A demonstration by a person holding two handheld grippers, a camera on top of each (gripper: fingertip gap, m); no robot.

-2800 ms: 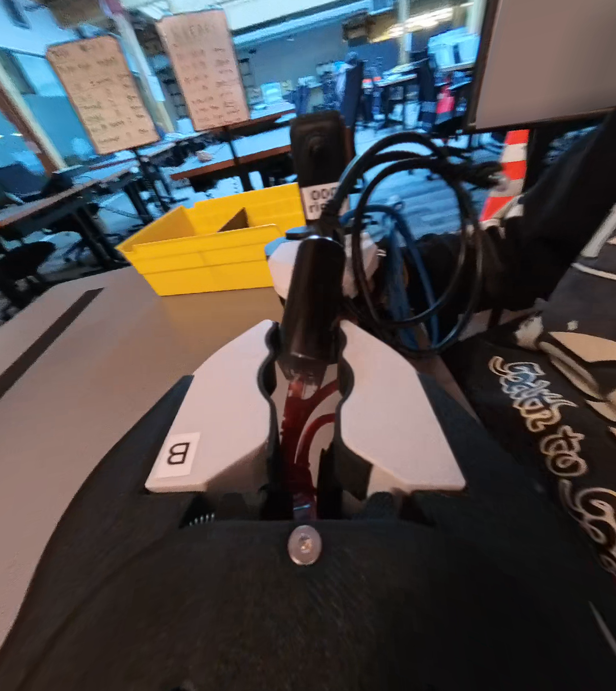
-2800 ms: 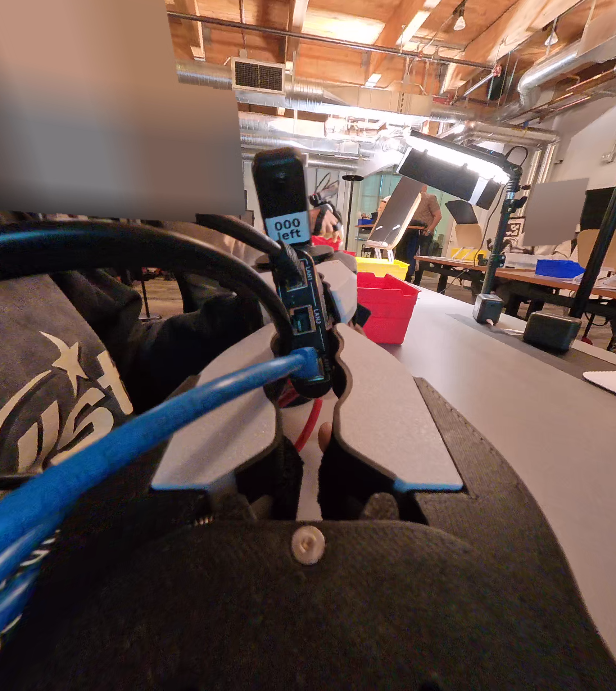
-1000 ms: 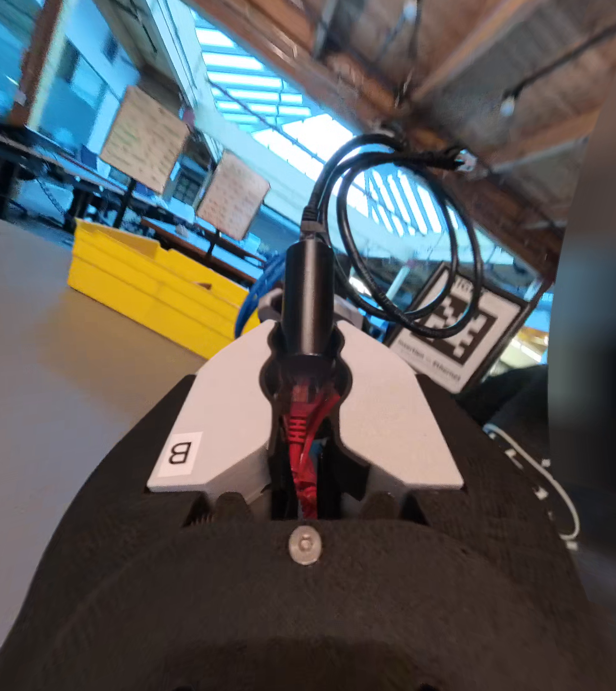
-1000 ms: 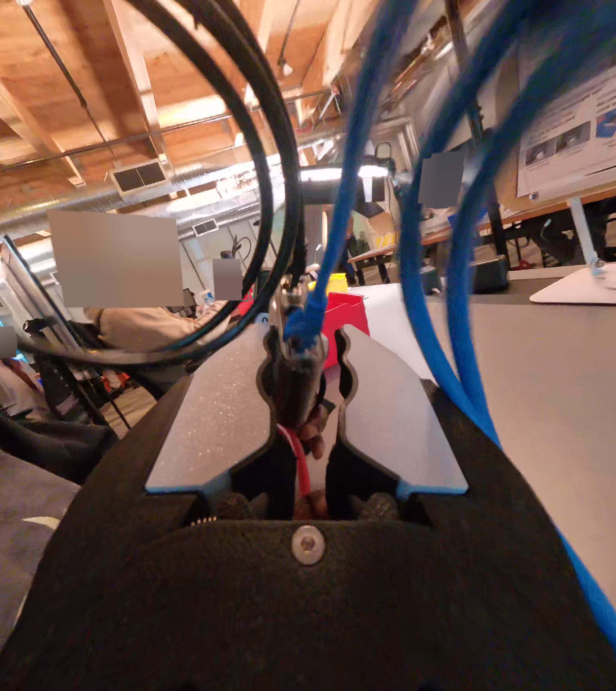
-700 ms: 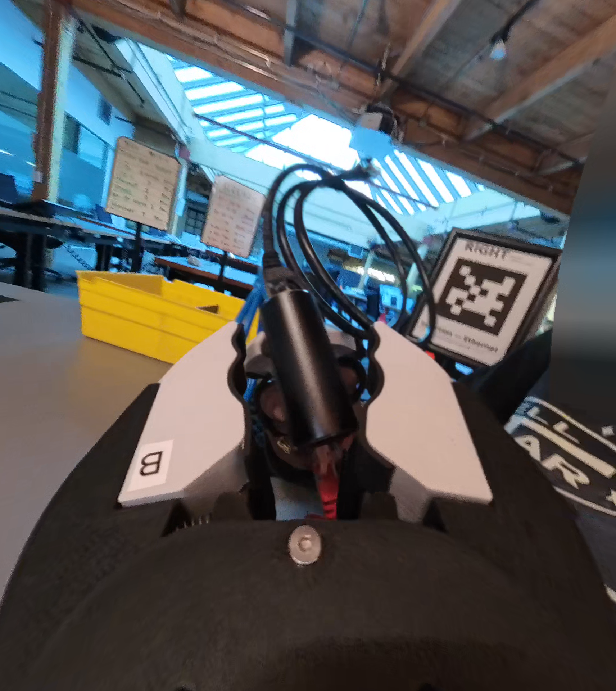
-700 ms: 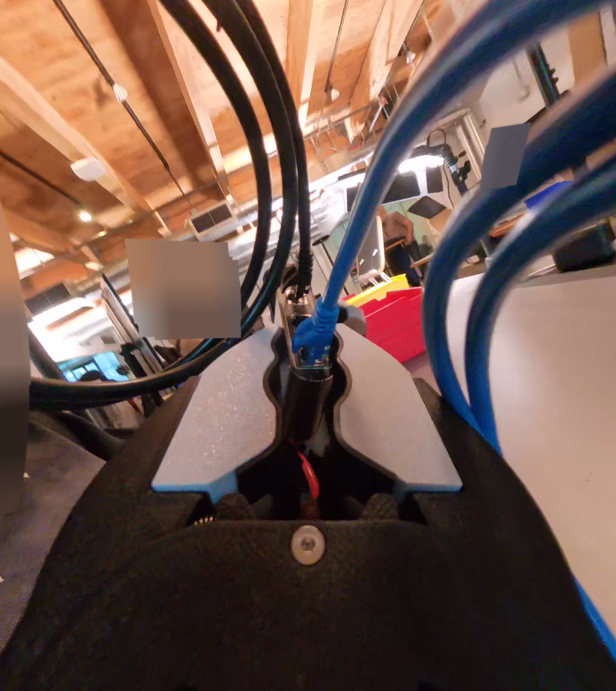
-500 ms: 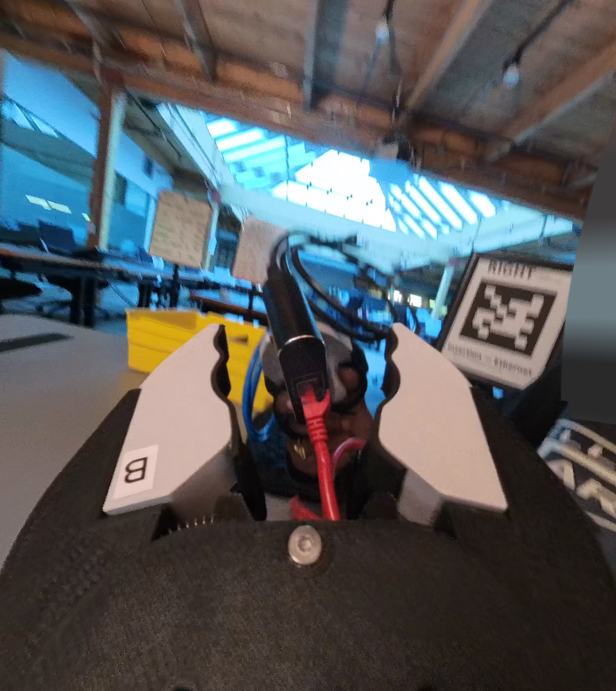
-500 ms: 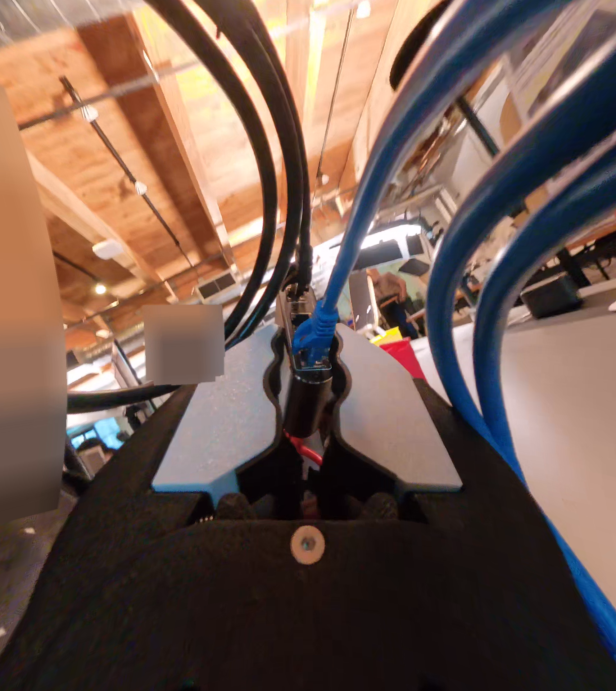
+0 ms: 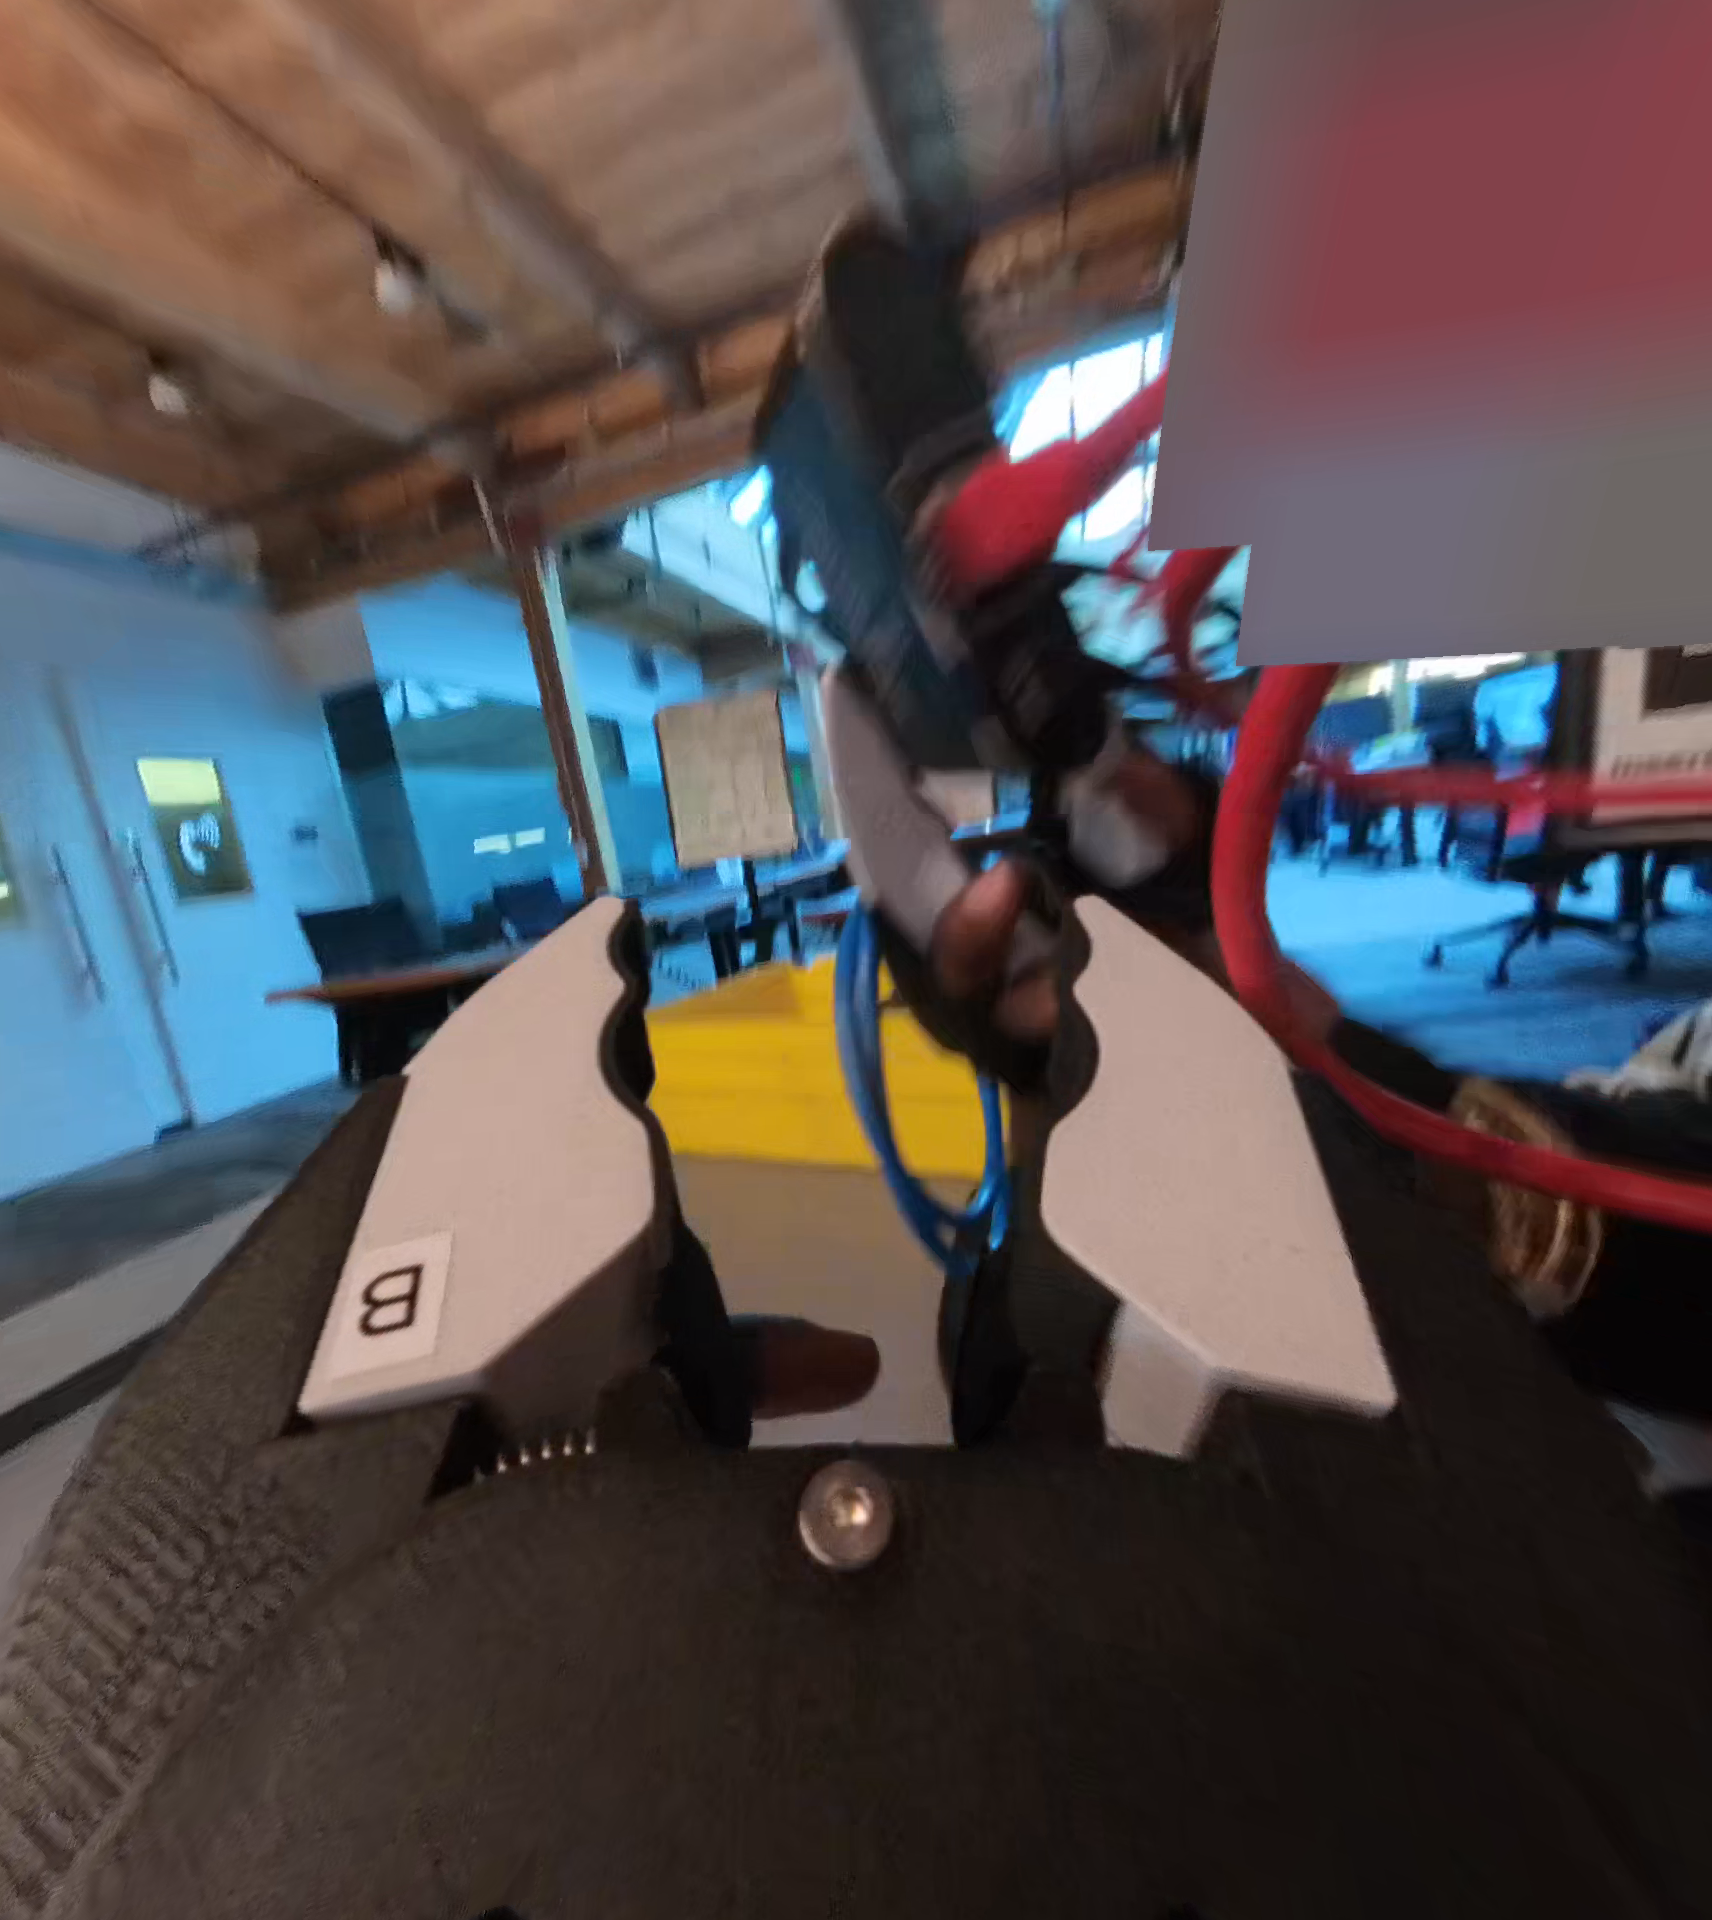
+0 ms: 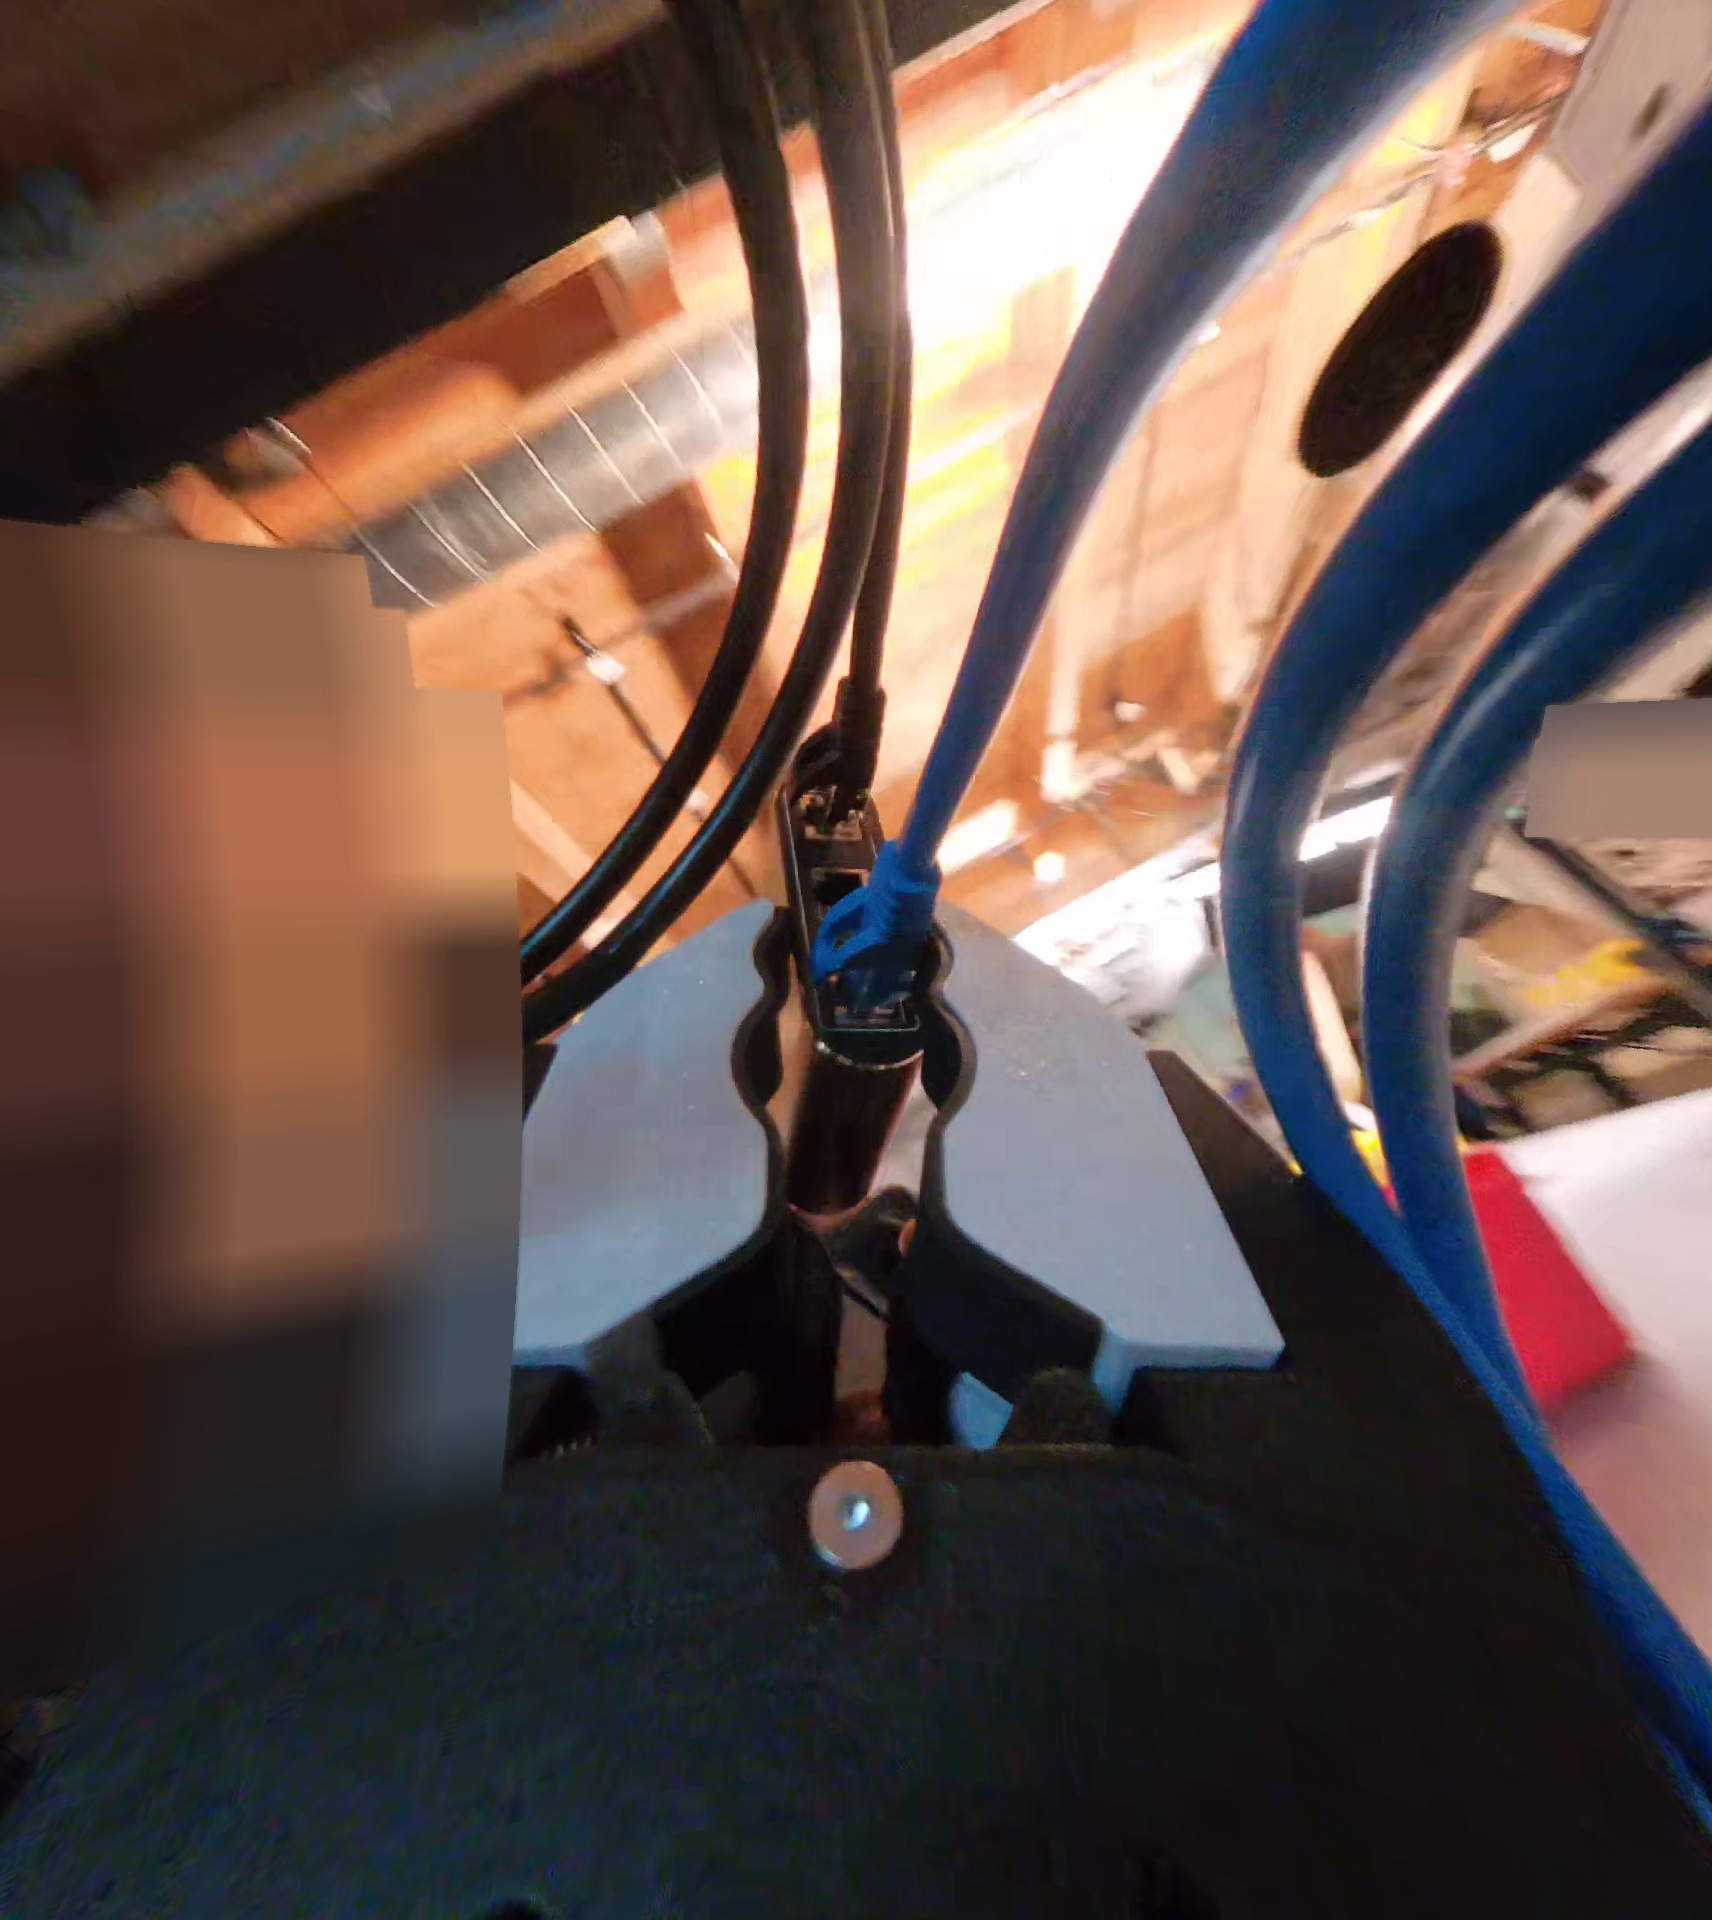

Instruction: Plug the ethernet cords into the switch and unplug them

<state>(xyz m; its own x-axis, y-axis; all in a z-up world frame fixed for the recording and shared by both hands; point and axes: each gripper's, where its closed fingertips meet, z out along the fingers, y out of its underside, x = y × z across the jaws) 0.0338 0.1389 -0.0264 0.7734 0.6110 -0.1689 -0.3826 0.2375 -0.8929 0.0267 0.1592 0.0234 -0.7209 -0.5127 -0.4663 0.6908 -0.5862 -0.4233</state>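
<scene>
Black switch (image 10: 847, 1101), a slim stick-shaped unit, sits clamped between the fingers of the right gripper (image 10: 847, 997), raised off the table and tilted toward the ceiling. Its port face looks at the camera. Blue cord (image 10: 987, 582) is plugged into the port nearest the fingers; black cord (image 10: 857, 717) is plugged into the far port; the port between them looks empty. Both cords loop up and out of view.

Left gripper (image 9: 847, 1039) is released, jaws wide apart, nothing between them. Beyond it, blurred, the switch (image 9: 862, 540) appears again in the other gripper, with a red cord (image 9: 1247, 935) plugged into its end and arcing to the right. Blue loops (image 9: 873, 1101) hang below, in front of a yellow bin (image 9: 769, 1070).

Progress, judged: plugging seems largely done, three cords seated. Whether the middle port awaits a fourth cord cannot be told. Unplugging is still to come for all seated cords; the free left gripper is placed to start it.
</scene>
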